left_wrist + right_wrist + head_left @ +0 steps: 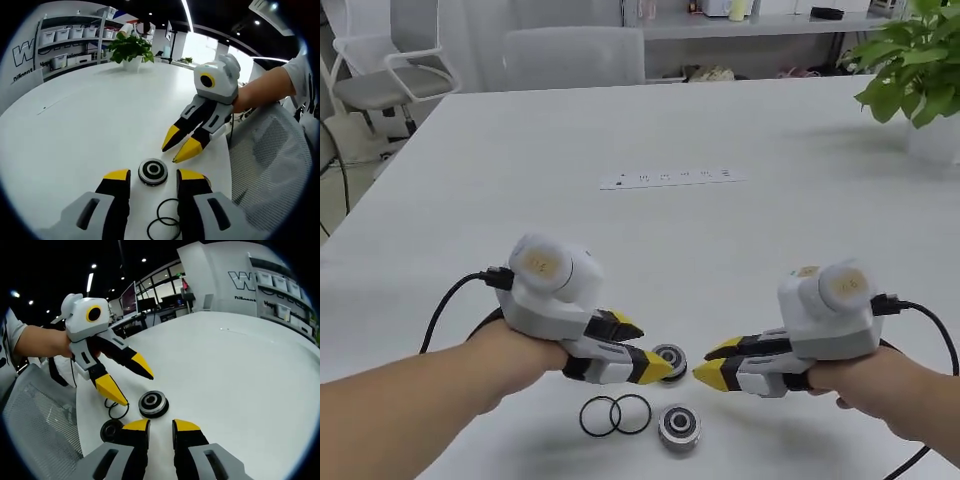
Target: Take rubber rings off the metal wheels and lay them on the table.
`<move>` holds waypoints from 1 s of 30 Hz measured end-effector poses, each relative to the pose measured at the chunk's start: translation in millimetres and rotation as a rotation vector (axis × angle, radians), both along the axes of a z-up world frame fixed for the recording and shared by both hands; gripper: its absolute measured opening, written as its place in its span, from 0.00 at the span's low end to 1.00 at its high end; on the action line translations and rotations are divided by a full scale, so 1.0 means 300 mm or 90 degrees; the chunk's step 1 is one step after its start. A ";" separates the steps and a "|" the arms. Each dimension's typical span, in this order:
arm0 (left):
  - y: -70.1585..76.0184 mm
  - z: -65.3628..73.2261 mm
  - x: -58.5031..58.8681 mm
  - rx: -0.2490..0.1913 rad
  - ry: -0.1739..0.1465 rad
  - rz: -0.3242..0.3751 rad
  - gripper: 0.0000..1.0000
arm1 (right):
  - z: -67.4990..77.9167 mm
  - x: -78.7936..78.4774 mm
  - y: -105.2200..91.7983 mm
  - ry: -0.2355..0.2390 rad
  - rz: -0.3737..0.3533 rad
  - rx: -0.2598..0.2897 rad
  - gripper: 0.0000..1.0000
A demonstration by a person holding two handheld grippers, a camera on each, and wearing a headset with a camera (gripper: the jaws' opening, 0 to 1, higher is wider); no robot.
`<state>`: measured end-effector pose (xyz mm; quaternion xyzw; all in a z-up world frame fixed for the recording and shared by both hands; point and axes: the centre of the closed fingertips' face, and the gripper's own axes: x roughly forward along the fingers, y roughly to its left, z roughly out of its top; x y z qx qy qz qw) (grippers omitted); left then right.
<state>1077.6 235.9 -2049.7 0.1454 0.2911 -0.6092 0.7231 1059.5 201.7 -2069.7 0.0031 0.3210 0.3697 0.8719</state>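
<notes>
Two rubber rings (pixel 615 414) lie overlapped on the table (pixel 650 130) at the near edge, w/ a bare-looking near wheel (pixel 679 426) just right of them. The far wheel (pixel 669 358) sits a bit beyond, between my two tools. Its rim looks dark, so I reckon it carries rubber, tho I can't be sure at this res.

Left gripper (pixel 655 347): jaws apart, tips either side of the far wheel, not touching it as far as I can see. Right gripper (pixel 705 363): jaws a little apart, holding nothing, pointing at that wheel from the right.

Risks from here:
- The far wheel is loose on a smooth top, so an off-centre pinch w/ the left may make it skate or roll away.
- The right tip could slip off the ring & flick it.
- The two sets of tips are close & could clash.
- A shoved wheel could scatter the laid rings.
</notes>
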 end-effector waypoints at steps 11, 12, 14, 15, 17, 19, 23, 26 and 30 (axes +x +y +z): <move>-0.024 -0.022 -0.021 0.020 -0.012 -0.038 0.24 | -0.006 -0.004 0.000 0.002 0.005 0.000 0.15; -0.025 -0.024 -0.022 0.022 -0.012 -0.040 0.23 | -0.007 -0.005 0.001 0.002 0.006 -0.002 0.15; -0.028 -0.028 -0.024 0.026 -0.014 -0.045 0.20 | -0.008 -0.006 0.003 0.003 0.008 -0.002 0.15; -0.027 -0.031 -0.025 0.029 -0.017 -0.049 0.19 | -0.008 -0.007 0.004 0.003 0.008 -0.002 0.15; -0.027 -0.033 -0.021 0.031 -0.021 -0.047 0.15 | -0.008 -0.006 0.003 0.002 0.009 -0.003 0.15; -0.027 -0.033 -0.017 0.032 -0.022 -0.045 0.13 | -0.008 -0.006 0.002 0.002 0.008 -0.003 0.15; -0.028 -0.035 -0.010 0.043 -0.047 -0.046 0.10 | -0.012 -0.007 0.001 0.003 0.009 -0.004 0.15; -0.027 -0.037 -0.010 0.056 -0.077 -0.056 0.09 | -0.016 -0.008 0.005 0.004 0.013 -0.007 0.15; -0.028 -0.038 -0.009 0.060 -0.095 -0.060 0.08 | -0.018 -0.010 0.011 0.004 0.017 -0.008 0.15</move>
